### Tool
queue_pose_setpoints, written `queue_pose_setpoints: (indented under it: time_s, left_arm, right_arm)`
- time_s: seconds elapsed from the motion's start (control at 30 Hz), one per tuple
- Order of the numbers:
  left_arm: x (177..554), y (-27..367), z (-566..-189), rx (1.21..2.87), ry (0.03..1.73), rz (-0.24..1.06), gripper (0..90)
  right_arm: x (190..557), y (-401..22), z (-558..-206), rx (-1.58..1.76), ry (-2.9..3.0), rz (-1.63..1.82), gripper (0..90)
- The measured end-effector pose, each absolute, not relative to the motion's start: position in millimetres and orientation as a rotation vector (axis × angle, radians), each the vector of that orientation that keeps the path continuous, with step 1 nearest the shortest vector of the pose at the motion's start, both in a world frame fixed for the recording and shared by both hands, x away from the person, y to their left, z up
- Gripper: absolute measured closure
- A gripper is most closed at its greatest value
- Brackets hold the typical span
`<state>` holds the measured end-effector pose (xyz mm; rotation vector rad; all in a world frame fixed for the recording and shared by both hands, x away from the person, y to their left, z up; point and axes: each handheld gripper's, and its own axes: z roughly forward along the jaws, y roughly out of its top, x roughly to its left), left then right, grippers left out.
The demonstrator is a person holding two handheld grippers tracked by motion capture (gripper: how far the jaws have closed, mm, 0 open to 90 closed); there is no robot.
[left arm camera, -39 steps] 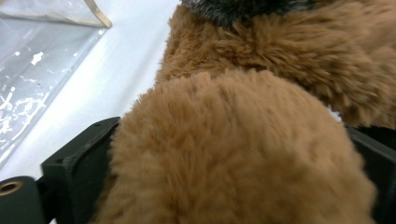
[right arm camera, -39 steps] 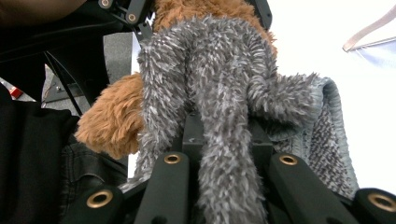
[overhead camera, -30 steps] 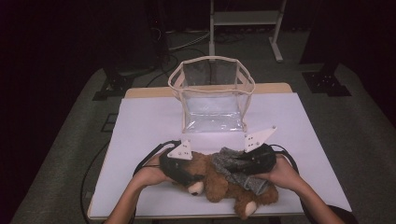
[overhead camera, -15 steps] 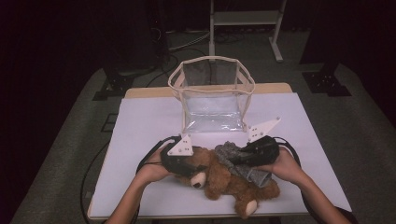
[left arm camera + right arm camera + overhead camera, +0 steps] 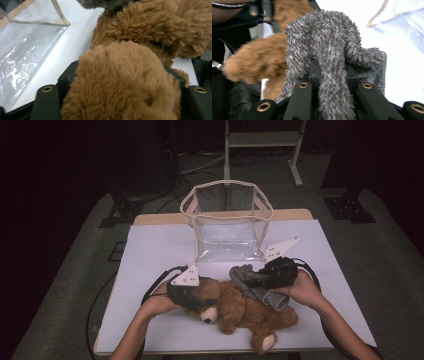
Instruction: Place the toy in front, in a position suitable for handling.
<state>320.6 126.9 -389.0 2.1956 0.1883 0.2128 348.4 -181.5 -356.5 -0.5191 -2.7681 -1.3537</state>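
A brown teddy bear lies on its side near the front edge of the white table. My left gripper comes in from the left. The bear's head fills the gap between its jaws, and the fur presses on both. These jaws have just been opening wider around the head. My right gripper is shut on a grey fuzzy garment that drapes over the bear's back. In the right gripper view the grey garment is pinched between the jaws.
An open clear plastic bag with a beige rim stands behind the bear at mid-table. Its side wall lies just left of the bear's head. Cables loop beside both hands. A metal stand is on the floor beyond the table.
My right gripper has drawn the grey garment a little up and back toward the bag. The bear has shifted slightly on the table, and the left hand has stayed put.
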Motion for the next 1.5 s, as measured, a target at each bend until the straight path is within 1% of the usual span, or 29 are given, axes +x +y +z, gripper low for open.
queue_pose_setpoints:
  time_s: [0.03, 0.07, 0.17, 0.37, 0.5, 0.57, 0.6, 0.63, 0.67, 0.73, 0.9, 0.97, 1.13, 1.5]
  left_arm:
    - [320, 127, -388, 2.206, 0.190, 0.210, 27.5]
    - [319, 126, -387, 2.217, 0.195, 0.201, 21.5]
    - [319, 126, -384, 2.229, 0.198, 0.198, 14.6]
    - [318, 130, -374, 2.245, 0.205, 0.179, 9.9]
    - [317, 130, -377, 2.269, 0.196, 0.117, 10.9]
    - [316, 131, -378, 2.270, 0.187, 0.113, 15.1]
    - [314, 131, -379, 2.269, 0.183, 0.110, 18.8]
    - [313, 132, -380, 2.274, 0.171, 0.112, 18.8]
    - [311, 134, -380, 2.270, 0.171, 0.114, 21.9]
    - [308, 136, -381, 2.265, 0.168, 0.123, 23.3]
    - [301, 139, -383, 2.254, 0.161, 0.143, 23.4]
    - [299, 141, -383, 2.257, 0.159, 0.148, 22.0]
    - [299, 140, -382, 2.258, 0.153, 0.148, 17.9]
    - [300, 137, -380, 2.275, 0.140, 0.152, 16.5]
  right_arm:
    - [350, -181, -360, -0.524, -2.757, -1.334, 73.8]
    - [347, -178, -366, -0.506, -2.737, -1.330, 73.8]
    - [341, -176, -369, -0.483, -2.735, -1.338, 73.8]
    - [328, -175, -368, -0.448, -2.768, -1.344, 74.0]
    - [317, -171, -367, -0.402, -2.796, -1.350, 74.1]
    - [314, -170, -366, -0.382, -2.799, -1.356, 74.0]
    - [313, -170, -366, -0.384, -2.796, -1.354, 74.0]
    - [313, -170, -366, -0.384, -2.796, -1.354, 74.0]
    - [313, -170, -364, -0.365, -2.794, -1.357, 74.0]
    - [316, -170, -360, -0.360, -2.793, -1.364, 74.0]
    - [326, -170, -353, -0.418, -2.766, -1.387, 73.9]
    - [330, -167, -359, -0.421, -2.740, -1.368, 73.6]
    - [324, -166, -363, -0.411, -2.741, -1.379, 73.5]
    - [321, -167, -367, -0.408, -2.745, -1.380, 73.6]
